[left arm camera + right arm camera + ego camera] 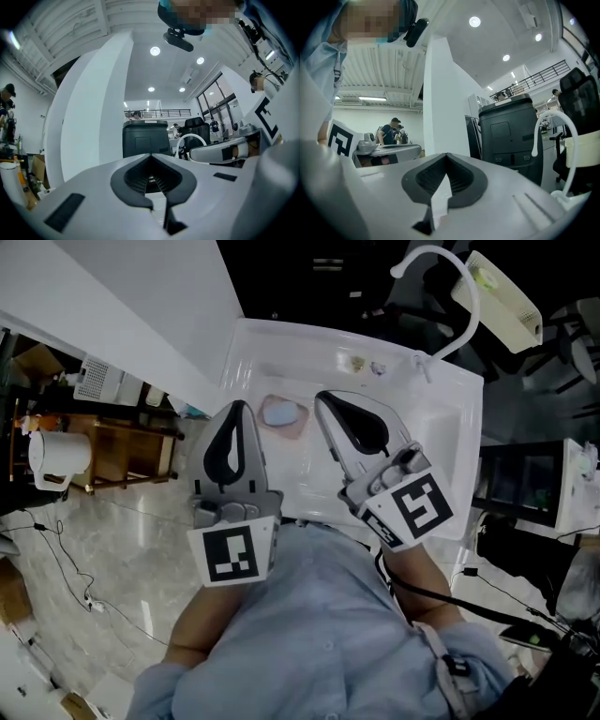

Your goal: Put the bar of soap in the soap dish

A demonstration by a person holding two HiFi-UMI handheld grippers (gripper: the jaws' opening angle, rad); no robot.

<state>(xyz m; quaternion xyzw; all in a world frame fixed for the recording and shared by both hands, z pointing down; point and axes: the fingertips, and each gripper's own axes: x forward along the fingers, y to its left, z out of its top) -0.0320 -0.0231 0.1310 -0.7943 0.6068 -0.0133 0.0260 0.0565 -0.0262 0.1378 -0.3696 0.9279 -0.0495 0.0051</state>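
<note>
Light blue buttoned shirt (309,634). Left gripper (238,411) and right gripper (323,399): grey shells, black pads, black-and-white marker cubes (232,557). Black cable (422,592) trails from right gripper.

A white sink (448,427) carries the things; a pink dish (298,427) lies flat in it at nine o'clock, near the left wall; two small bits (357,362) lie by the far rim at twelve o'clock, just apart; a white tap (433,250) rises from the rim at one o'clock; the pale floor (141,549) left of the sink bears loose cables (66,568).
</note>
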